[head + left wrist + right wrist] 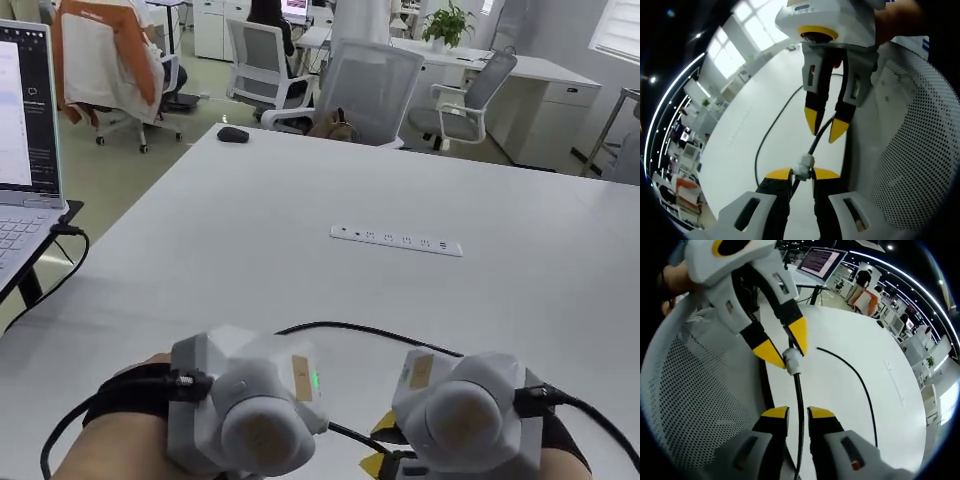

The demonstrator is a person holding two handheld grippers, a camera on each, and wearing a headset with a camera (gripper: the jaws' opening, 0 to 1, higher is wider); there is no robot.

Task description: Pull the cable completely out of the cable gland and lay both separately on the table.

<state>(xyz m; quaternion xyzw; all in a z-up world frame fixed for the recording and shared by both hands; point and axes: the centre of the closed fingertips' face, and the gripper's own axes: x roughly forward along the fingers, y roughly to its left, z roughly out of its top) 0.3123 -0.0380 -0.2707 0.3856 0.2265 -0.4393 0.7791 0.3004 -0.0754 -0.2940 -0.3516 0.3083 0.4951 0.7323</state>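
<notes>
- The left gripper is closed on the white cable gland, which sits between its yellow tips.
- The right gripper faces the gland from just beside it. Its jaws stand narrow around the black cable, and I cannot tell if they pinch it.
- The cable enters the gland, and beyond the gland a long part curves over the white table.
- A power strip lies well apart from the gland.

Open tabletop ahead, cable loop near, power strip beyond, laptop left
</notes>
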